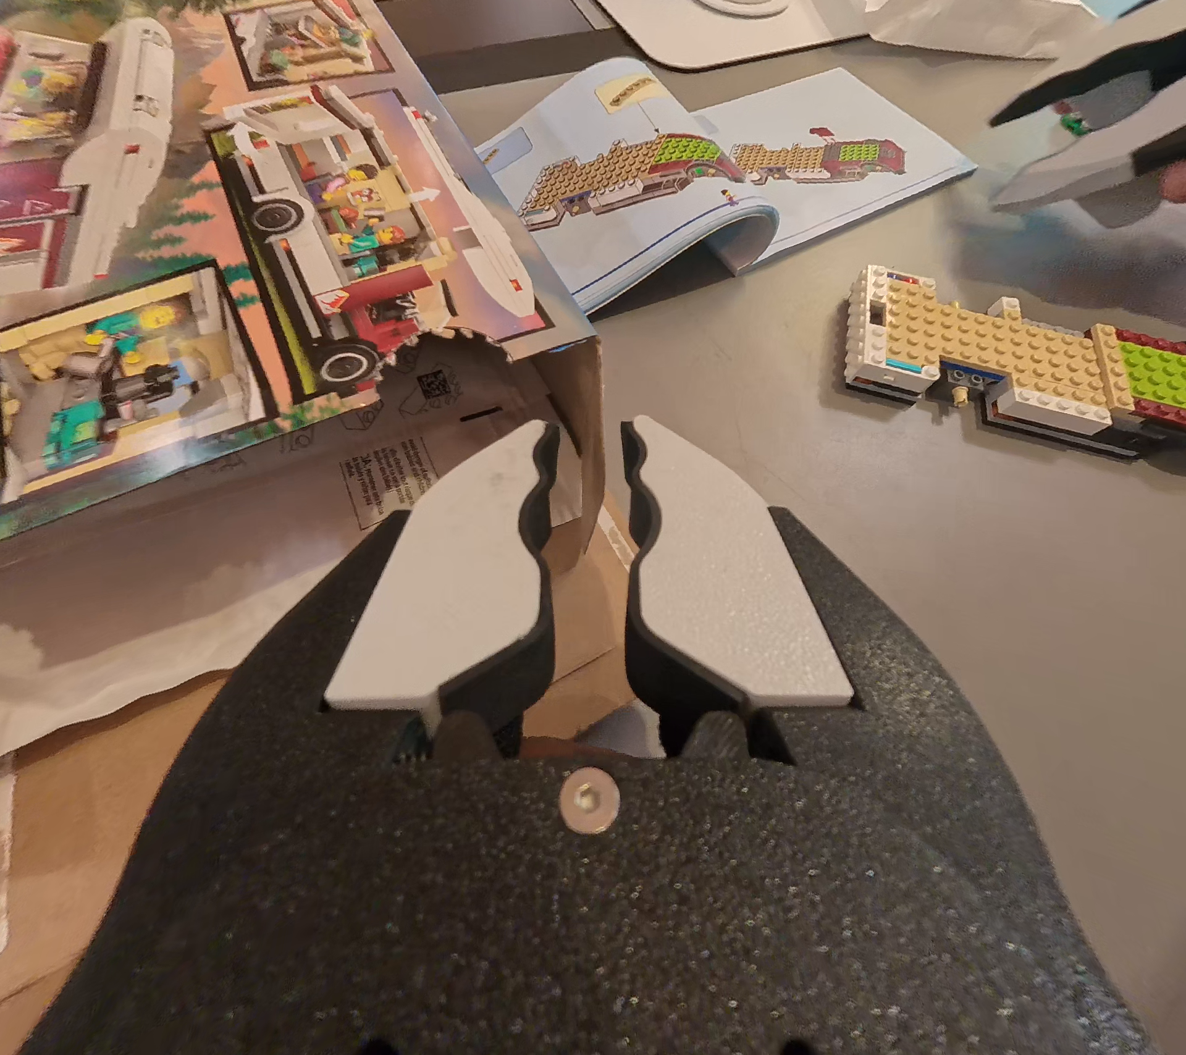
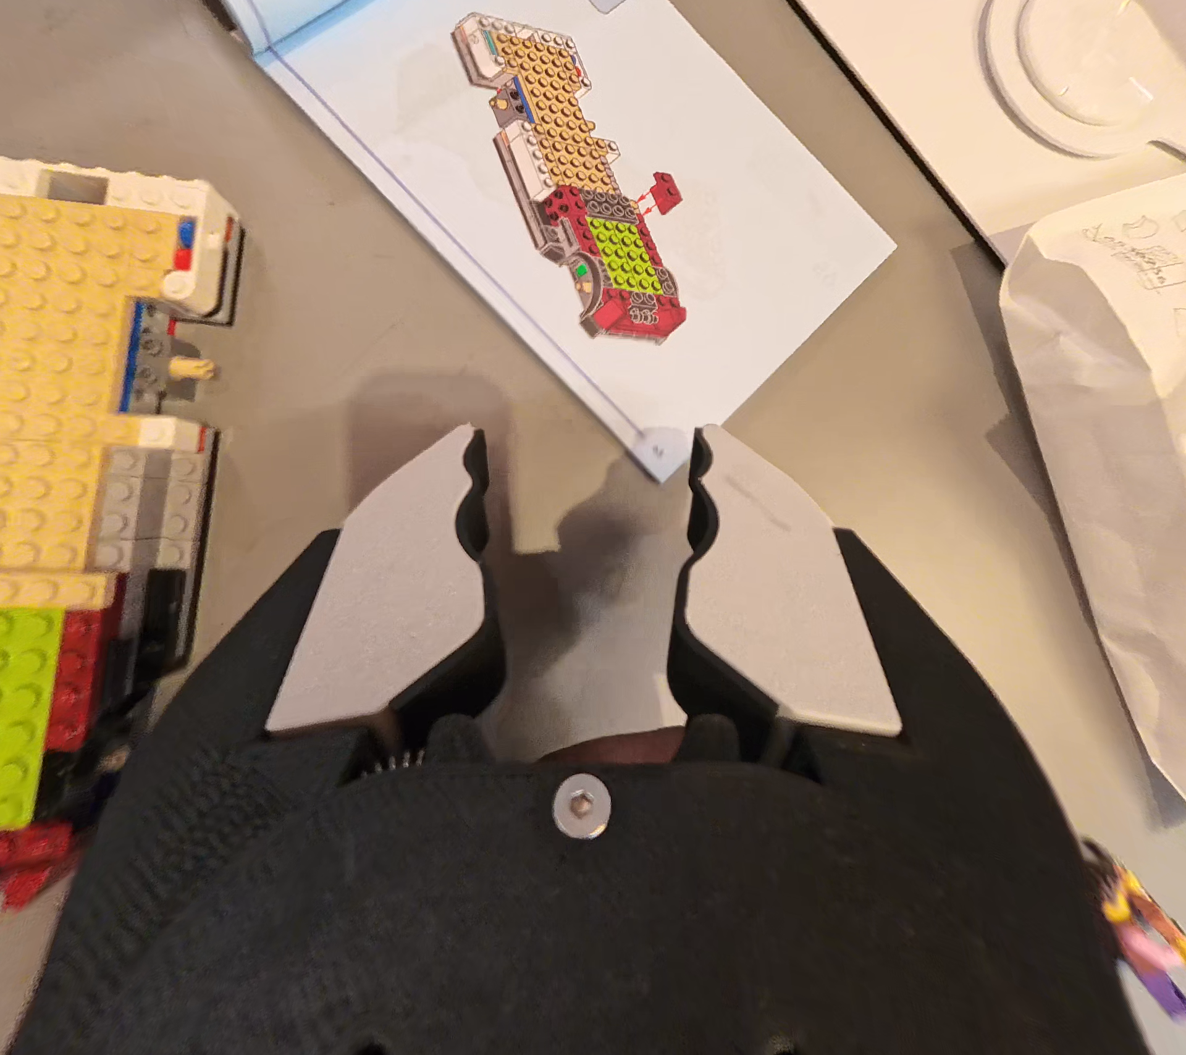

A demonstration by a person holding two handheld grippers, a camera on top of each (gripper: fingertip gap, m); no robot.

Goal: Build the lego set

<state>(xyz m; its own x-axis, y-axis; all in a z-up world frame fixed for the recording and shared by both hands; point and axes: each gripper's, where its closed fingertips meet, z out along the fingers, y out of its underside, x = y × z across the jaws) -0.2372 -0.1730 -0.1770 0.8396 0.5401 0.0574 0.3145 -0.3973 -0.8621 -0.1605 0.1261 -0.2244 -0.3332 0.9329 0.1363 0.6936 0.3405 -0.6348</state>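
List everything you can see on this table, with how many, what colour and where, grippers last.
Toy brick box: one, colourful printed, left, open end flap between the left gripper's fingers.
Instruction booklet: one, pale blue, open, centre.
Brick model: one, tan, white, lime, dark red, right of the box.
Stand base: one, white, far side.
Paper bag: one, white, crumpled, far right.
Table: one, grey.
Left gripper: open, at the box flap.
Right gripper: open, empty, above the booklet's corner.

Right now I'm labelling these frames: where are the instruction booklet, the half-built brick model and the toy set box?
Instruction booklet (image 2: 642,138): right wrist view, on the open right-hand page.
Half-built brick model (image 1: 1001,347): left wrist view, on its tan studded plate.
Toy set box (image 1: 269,228): left wrist view, on its printed top face.
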